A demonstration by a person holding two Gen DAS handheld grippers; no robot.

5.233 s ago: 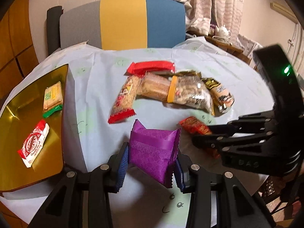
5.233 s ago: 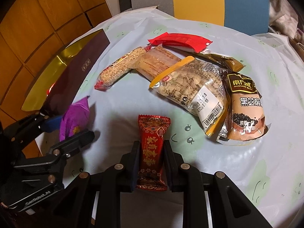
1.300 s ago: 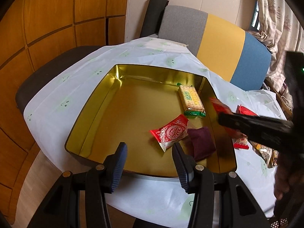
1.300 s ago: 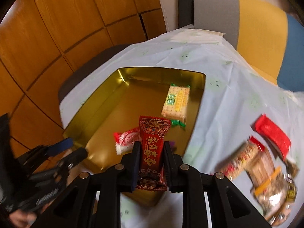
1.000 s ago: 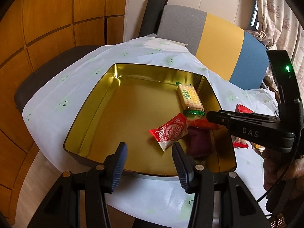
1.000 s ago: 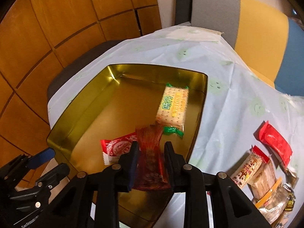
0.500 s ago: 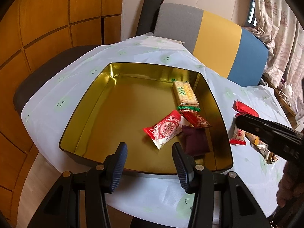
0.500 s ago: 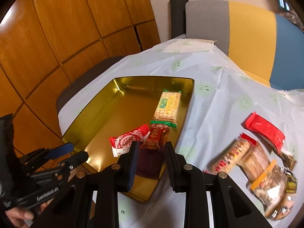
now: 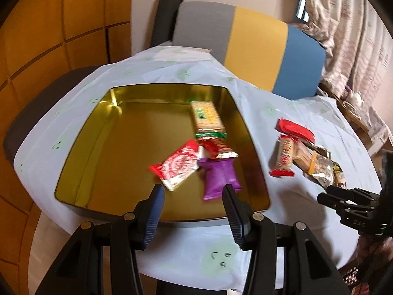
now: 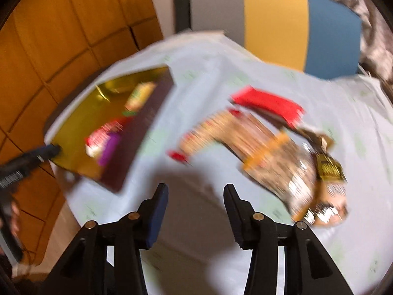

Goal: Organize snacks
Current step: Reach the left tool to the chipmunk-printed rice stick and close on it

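Note:
A gold tin [image 9: 103, 127] on the table holds a cracker pack [image 9: 207, 120], a red-and-white packet [image 9: 176, 167], a small red candy packet [image 9: 218, 148] and a purple packet [image 9: 219, 179]. My left gripper [image 9: 194, 196] is open and empty above the tin's near rim. My right gripper [image 10: 195, 195] is open and empty over bare tablecloth, to the right of the tin [image 10: 81, 123]; it also shows in the left wrist view [image 9: 326, 198]. Loose snacks lie to the right: a red bar [image 10: 267, 103], a peanut bar [image 10: 208, 135] and clear bags [image 10: 282, 167]. The right wrist view is blurred.
A round table with a pale patterned cloth [image 9: 282, 103]. A grey, yellow and blue chair [image 9: 258, 41] stands behind it. Wood panelling [image 9: 49, 24] is at the left, curtains [image 9: 356, 36] at the right. The tin sits near the table's left edge.
The right gripper has let the red candy packet go into the tin and swung right, toward the loose snacks. The left gripper stays open, shifted slightly right.

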